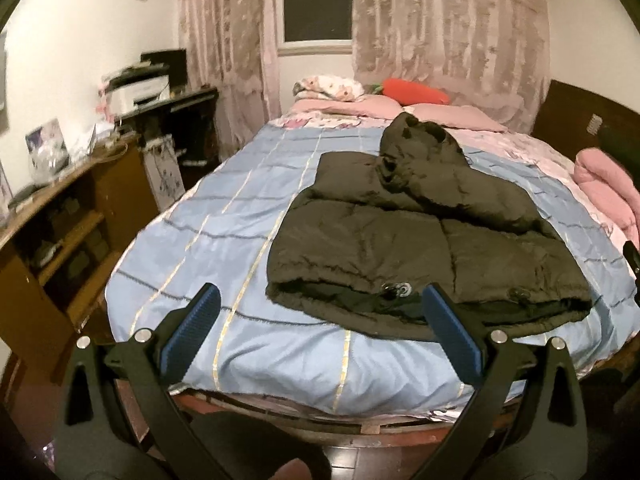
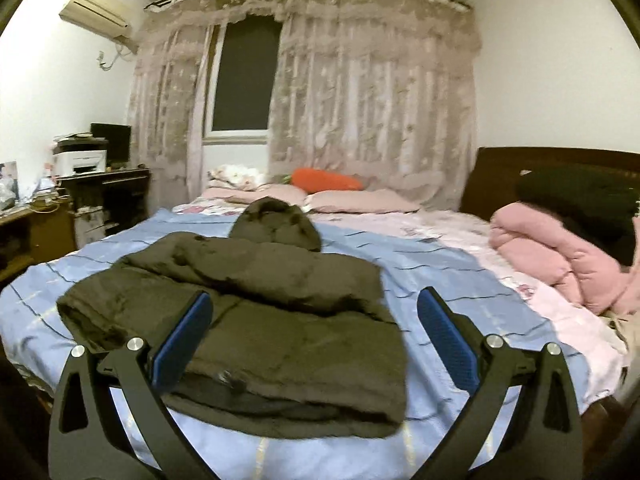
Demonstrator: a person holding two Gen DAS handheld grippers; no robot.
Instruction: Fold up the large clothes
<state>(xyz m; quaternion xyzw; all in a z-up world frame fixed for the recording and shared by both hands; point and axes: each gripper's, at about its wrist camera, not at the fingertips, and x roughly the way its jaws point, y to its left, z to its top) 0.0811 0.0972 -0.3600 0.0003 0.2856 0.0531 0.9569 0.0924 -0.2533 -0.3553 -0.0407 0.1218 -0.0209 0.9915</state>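
Blue plaid bedspread (image 1: 240, 240), lace curtains (image 2: 360, 100)

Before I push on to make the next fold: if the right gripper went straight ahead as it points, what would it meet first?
Most likely the dark puffer jacket on the blue quilt. The right gripper is open, aimed slightly downward over it, though depth is hard to judge.

The dark olive puffer jacket (image 1: 424, 248) (image 2: 256, 320) in front of me lies flat on the blue striped bedsheet (image 1: 224, 240) (image 2: 440, 264), sleeves folded in across the body, hood pointing toward the pillows, hem with its drawcord toggles nearest me.
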